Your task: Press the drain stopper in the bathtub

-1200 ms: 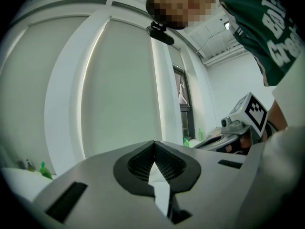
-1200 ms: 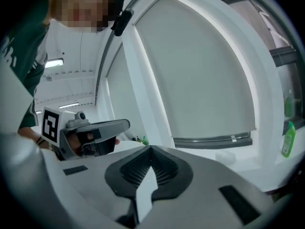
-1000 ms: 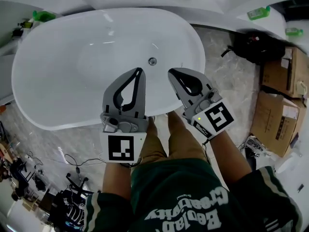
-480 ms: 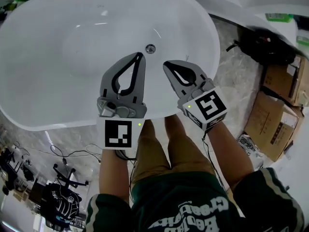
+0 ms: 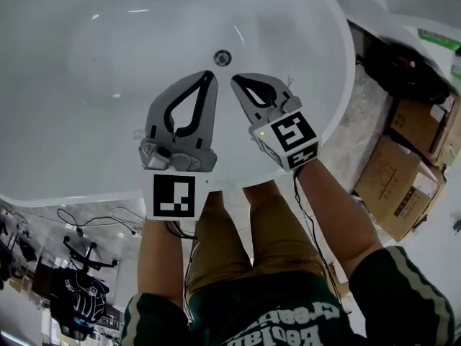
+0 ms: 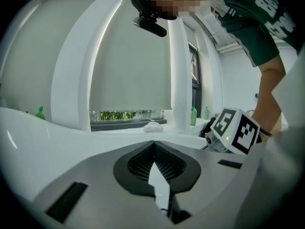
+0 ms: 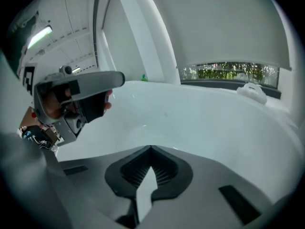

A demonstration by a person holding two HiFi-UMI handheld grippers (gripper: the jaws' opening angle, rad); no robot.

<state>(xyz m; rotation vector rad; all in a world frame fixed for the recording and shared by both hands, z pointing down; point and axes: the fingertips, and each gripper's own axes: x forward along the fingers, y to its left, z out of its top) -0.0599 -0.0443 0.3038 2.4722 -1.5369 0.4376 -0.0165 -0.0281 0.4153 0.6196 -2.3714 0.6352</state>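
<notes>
Head view: the drain stopper (image 5: pixel 222 58) sits on the floor of the bathtub (image 5: pixel 65 99), a small round metal disc with no long axis to line up with. It lies just beyond the fingertips of both tools and between them. The left gripper (image 5: pixel 209 76) has its fingers pressed together with nothing in them, and so has the right gripper (image 5: pixel 235 78). Neither tip reads as clearly nearer. How far above the stopper they hang cannot be told.

Left gripper view: the fingers meet at the tip, empty. They aim over the tub's far rim, so the stopper is out of sight below them. The right tool's marker cube (image 6: pixel 236 130) is near on the right.

Right gripper view: the fingers are closed and empty, aimed at the tub's inner wall. No stopper shows, so it probably lies below their line.
</notes>
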